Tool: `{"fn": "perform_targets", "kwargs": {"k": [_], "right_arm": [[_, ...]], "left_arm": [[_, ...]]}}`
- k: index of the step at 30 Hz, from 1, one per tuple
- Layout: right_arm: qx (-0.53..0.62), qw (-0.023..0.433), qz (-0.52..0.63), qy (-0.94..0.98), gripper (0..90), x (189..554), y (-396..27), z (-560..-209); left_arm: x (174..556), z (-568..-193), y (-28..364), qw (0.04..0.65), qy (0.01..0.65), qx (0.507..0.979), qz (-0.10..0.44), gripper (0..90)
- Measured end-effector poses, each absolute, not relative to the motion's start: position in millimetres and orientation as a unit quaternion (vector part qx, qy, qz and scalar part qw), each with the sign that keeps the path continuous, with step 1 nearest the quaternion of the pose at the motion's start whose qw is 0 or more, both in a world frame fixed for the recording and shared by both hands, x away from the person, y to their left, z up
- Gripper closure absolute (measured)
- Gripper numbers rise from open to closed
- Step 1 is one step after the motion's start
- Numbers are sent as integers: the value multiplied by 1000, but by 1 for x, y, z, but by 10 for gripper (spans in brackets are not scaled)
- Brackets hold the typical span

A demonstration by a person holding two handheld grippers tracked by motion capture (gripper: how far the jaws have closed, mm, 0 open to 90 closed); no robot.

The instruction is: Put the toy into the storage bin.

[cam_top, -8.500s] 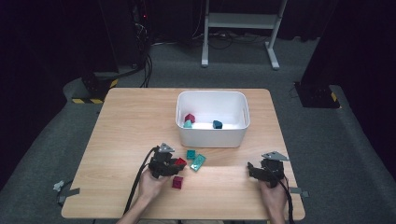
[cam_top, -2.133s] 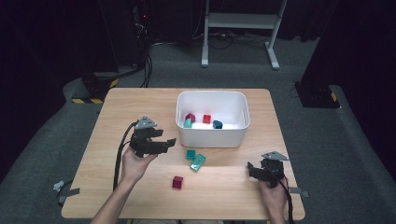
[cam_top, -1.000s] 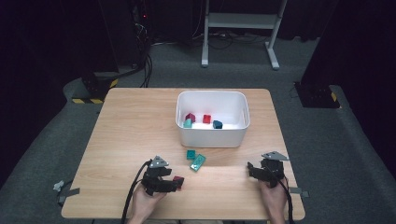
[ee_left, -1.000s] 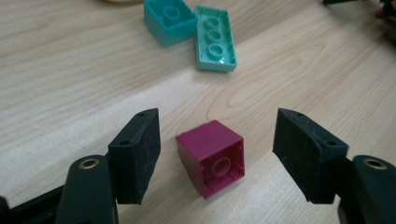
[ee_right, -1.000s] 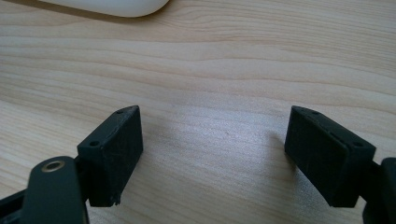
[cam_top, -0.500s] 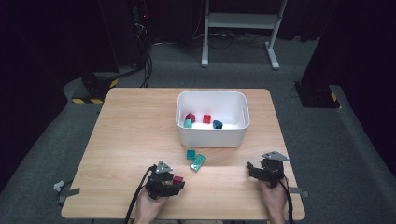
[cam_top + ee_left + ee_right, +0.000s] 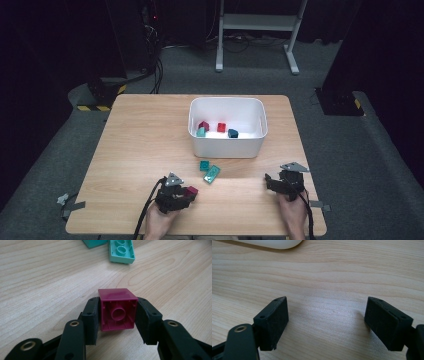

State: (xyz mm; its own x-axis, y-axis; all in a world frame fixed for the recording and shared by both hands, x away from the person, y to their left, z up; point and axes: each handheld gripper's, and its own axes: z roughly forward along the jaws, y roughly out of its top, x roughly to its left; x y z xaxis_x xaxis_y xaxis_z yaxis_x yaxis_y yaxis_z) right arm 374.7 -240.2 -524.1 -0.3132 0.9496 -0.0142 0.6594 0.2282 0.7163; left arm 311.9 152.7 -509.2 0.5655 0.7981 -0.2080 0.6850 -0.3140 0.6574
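Here the magenta block (image 7: pixel 117 312) lies tipped, hollow toward camera.

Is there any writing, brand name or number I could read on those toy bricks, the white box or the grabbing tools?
None: no readable text on the magenta brick, the teal bricks, the white bin or either hand-held gripper.
The yellow-black striped floor marking carries no words.

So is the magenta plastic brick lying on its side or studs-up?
On its side: the magenta plastic brick shows its hollow underside toward the left gripper clamping it.
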Motion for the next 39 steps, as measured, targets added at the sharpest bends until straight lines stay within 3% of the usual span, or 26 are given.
{"fn": "perform_targets", "kwargs": {"k": [39], "right_arm": [[538,233,311,748,192,375,-240,-524]], "left_arm": [[330,-470,180,394,442,803,71,584]]}}
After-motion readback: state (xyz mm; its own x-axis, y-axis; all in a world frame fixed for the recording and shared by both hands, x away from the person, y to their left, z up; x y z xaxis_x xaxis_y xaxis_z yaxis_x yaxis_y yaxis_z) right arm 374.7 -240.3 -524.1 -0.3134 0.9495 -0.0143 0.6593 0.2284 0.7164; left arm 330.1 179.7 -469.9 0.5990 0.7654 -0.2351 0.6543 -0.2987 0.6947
